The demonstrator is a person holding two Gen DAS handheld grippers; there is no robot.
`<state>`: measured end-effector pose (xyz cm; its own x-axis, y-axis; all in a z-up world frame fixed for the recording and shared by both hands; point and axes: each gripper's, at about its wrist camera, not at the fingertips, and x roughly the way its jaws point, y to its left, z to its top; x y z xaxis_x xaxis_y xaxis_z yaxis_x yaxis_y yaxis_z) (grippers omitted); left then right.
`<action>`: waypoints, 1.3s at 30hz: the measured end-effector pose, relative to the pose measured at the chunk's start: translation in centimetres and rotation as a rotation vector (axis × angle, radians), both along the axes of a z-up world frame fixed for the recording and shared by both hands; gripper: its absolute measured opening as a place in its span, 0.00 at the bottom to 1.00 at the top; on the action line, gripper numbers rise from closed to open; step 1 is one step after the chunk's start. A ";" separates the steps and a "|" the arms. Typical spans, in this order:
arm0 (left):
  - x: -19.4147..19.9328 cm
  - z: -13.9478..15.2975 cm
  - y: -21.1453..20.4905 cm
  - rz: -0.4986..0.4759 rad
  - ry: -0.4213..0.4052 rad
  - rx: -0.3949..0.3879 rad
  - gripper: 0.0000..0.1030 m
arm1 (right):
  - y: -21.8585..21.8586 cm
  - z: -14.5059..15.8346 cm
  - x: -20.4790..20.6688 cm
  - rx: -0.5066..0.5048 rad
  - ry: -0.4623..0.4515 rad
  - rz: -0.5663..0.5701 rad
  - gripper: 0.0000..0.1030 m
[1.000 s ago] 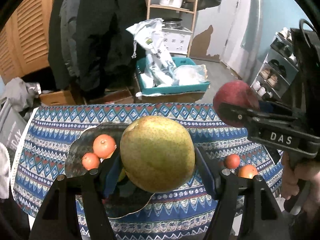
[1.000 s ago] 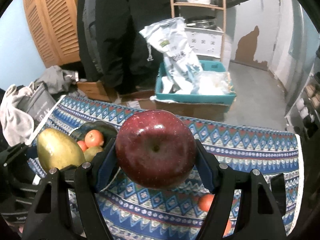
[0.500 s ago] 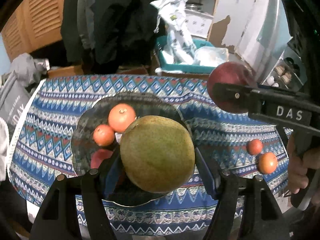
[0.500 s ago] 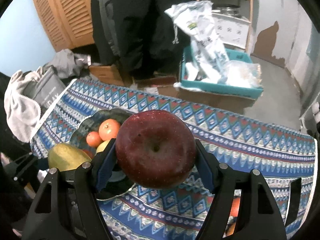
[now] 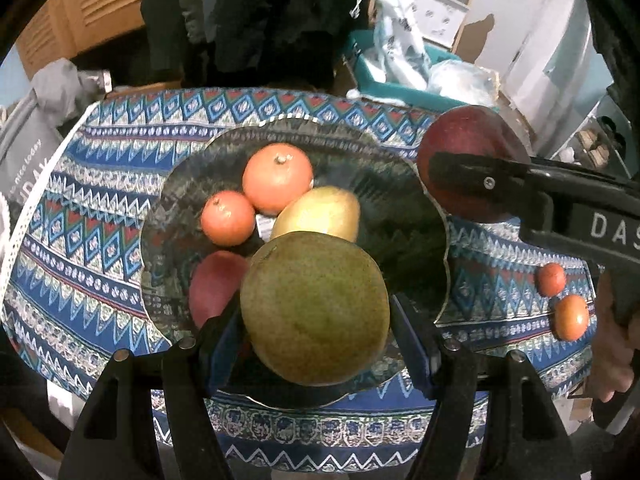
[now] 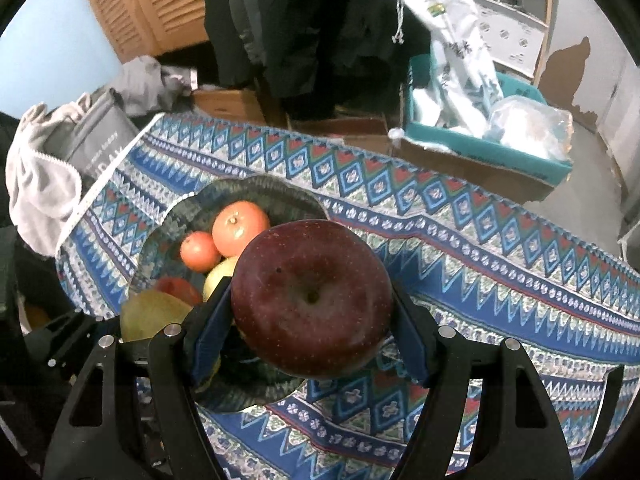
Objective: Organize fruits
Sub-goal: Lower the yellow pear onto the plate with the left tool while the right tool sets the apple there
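Fruit bowl [image 5: 192, 184] on patterned blue tablecloth [image 5: 100, 184], cluttered room behind.

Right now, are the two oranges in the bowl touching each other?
Touching. The left wrist view shows the small orange pressed against the lower left side of the big orange in the bowl, no gap between them.

Teal bin [image 6: 486, 146] of plastic bags, louvered wooden door [image 6: 160, 4], dark hanging coats [image 6: 304, 20], grey bag [image 6: 94, 142]
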<state>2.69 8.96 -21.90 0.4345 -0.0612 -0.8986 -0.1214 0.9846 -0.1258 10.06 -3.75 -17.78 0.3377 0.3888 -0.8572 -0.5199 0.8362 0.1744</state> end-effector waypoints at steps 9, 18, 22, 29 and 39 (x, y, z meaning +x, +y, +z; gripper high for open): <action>0.2 -0.5 -0.7 -0.012 0.004 0.005 0.70 | 0.7 -2.2 0.3 -0.018 0.057 0.014 0.72; 0.2 -0.2 -0.7 -0.015 -0.007 -0.012 0.67 | 0.9 -3.5 0.8 -0.009 0.110 0.014 0.72; 0.1 0.0 -0.5 -0.001 -0.003 -0.013 0.66 | 0.8 -2.2 0.8 0.041 0.076 0.012 0.72; -0.2 1.1 -0.1 0.019 -0.031 -0.024 0.66 | 0.4 0.4 0.9 0.053 0.021 -0.016 0.72; -0.4 3.7 -0.3 0.026 -0.100 -0.023 0.67 | -1.0 3.4 0.1 -0.007 -0.102 -0.048 0.72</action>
